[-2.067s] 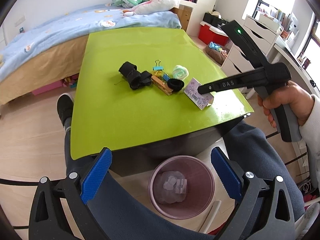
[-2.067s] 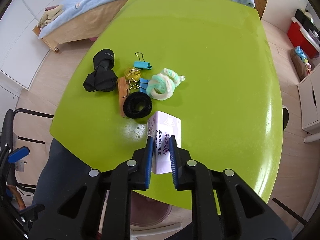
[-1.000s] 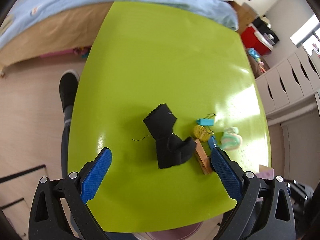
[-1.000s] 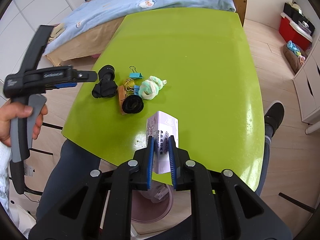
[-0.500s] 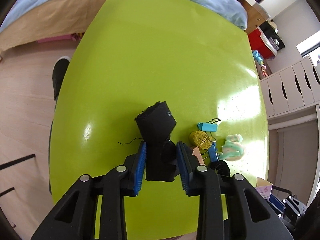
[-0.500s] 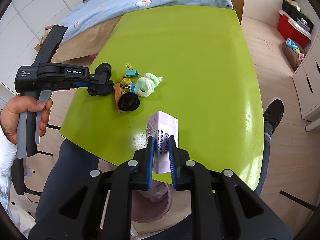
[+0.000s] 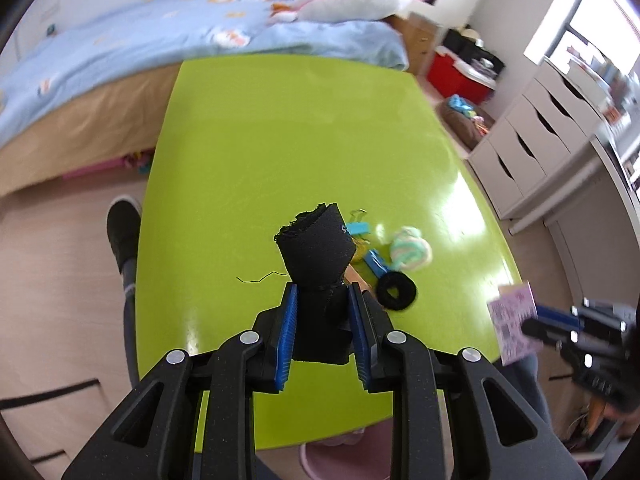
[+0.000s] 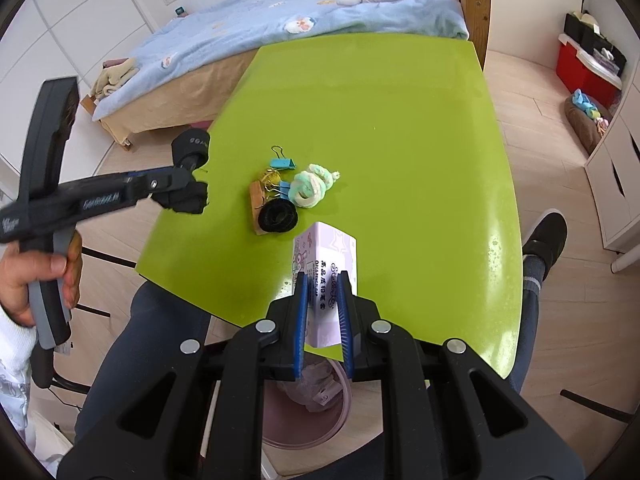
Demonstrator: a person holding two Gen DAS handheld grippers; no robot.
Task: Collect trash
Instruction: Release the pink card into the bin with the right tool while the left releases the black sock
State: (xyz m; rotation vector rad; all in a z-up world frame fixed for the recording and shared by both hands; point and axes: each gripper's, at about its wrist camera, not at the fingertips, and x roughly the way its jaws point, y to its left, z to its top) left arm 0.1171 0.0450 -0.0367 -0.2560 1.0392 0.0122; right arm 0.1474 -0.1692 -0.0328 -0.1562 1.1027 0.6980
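Observation:
My left gripper (image 7: 322,300) is shut on a black cloth roll (image 7: 318,252) and holds it lifted above the green table (image 7: 280,120); it also shows in the right wrist view (image 8: 188,196). My right gripper (image 8: 323,280) is shut on a small white and purple carton (image 8: 326,256), held over the table's near edge above the pink trash bin (image 8: 280,412), which holds crumpled plastic. The carton also shows in the left wrist view (image 7: 514,322).
On the table lie a black hair ring (image 8: 278,216), a wooden clip (image 8: 256,206), blue binder clips (image 8: 282,164), a yellow clip (image 8: 270,178) and a mint fluffy scrunchie (image 8: 310,186). A bed (image 8: 280,28) stands behind; white drawers (image 7: 532,148) at the right.
My left gripper swung from over the bin to the table, closed on the black cloth roll and lifted it. My right gripper raised the carton and drew it back over the bin.

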